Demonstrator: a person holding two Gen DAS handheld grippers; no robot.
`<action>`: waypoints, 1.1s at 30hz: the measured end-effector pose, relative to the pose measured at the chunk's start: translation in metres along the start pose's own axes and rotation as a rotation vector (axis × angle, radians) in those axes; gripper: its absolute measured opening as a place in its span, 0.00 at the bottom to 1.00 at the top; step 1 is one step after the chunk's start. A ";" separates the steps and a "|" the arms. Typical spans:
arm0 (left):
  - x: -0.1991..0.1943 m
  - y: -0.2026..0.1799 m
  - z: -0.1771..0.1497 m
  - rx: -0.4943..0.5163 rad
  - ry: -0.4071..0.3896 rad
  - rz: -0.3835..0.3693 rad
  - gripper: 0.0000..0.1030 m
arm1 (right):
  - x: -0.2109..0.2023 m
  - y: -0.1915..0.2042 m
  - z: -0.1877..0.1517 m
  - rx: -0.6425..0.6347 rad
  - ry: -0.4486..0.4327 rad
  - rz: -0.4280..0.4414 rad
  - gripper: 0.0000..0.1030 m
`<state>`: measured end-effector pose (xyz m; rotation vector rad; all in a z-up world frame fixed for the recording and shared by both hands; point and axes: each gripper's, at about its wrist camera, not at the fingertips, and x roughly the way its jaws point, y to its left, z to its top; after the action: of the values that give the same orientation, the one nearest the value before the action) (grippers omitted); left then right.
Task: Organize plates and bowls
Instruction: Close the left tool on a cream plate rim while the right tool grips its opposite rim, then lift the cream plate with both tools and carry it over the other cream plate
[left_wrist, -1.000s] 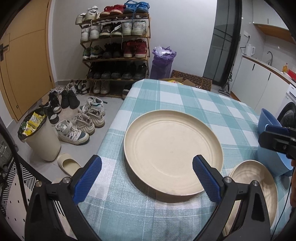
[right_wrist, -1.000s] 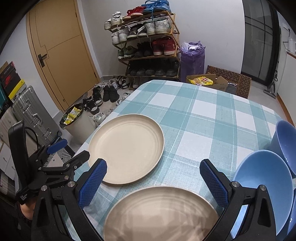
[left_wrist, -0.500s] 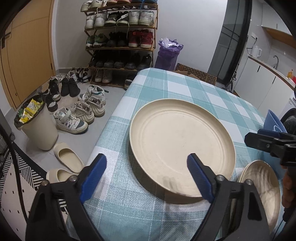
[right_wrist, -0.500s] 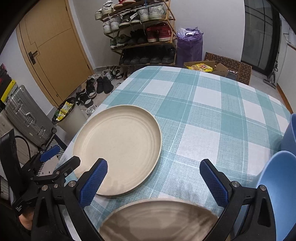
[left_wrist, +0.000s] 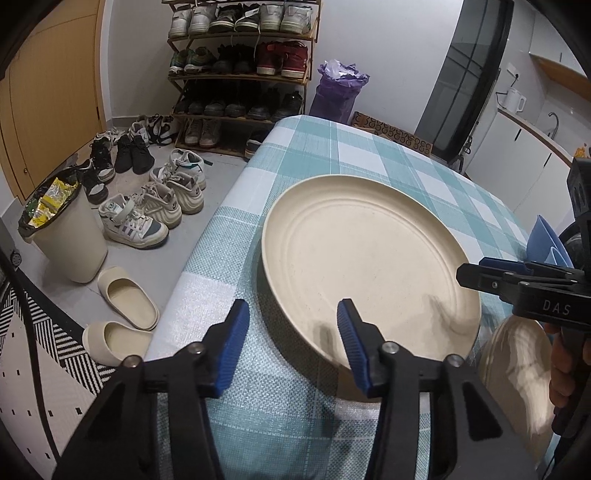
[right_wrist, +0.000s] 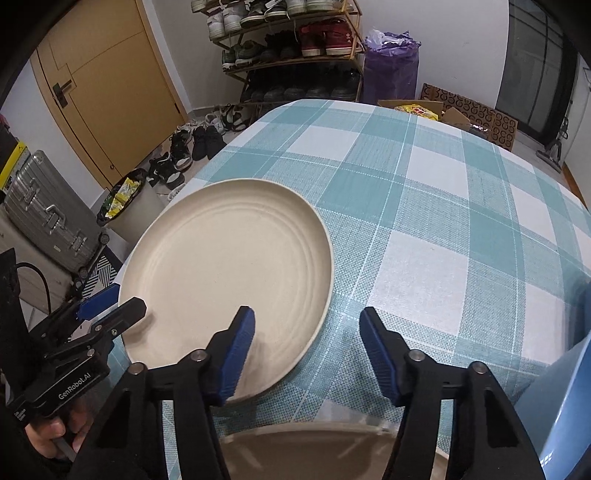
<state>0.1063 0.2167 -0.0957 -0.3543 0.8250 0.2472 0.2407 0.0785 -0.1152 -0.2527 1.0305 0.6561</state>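
A large cream plate (left_wrist: 365, 254) lies on the checked tablecloth (right_wrist: 424, 206); it also shows in the right wrist view (right_wrist: 229, 266). My left gripper (left_wrist: 291, 341) is open, its fingers straddling the plate's near left rim. A second cream plate (right_wrist: 317, 454) lies just under my right gripper (right_wrist: 306, 350), which is open with narrowed jaws; this plate also shows in the left wrist view (left_wrist: 517, 373). Blue bowls (right_wrist: 561, 417) sit at the right edge.
The table's left edge drops to a floor with shoes (left_wrist: 147, 210), a bin (left_wrist: 66, 236) and slippers (left_wrist: 125, 299). A shoe rack (left_wrist: 240, 66) stands behind. A suitcase (right_wrist: 44, 218) is at the left.
Both grippers have narrowed their jaws. My left gripper has moved forward onto the large plate's near rim. My right gripper has moved forward and left, over the second plate.
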 end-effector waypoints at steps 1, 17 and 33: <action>0.001 0.000 0.000 0.000 0.002 -0.001 0.44 | 0.001 0.000 0.000 -0.002 0.002 -0.001 0.56; 0.002 -0.002 -0.002 0.016 0.003 -0.018 0.25 | 0.009 0.007 -0.002 -0.053 0.006 -0.018 0.29; -0.005 -0.005 -0.002 0.035 -0.019 0.015 0.25 | 0.004 0.012 -0.007 -0.080 -0.009 -0.039 0.26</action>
<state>0.1037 0.2111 -0.0917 -0.3125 0.8121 0.2493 0.2296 0.0860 -0.1214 -0.3388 0.9899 0.6631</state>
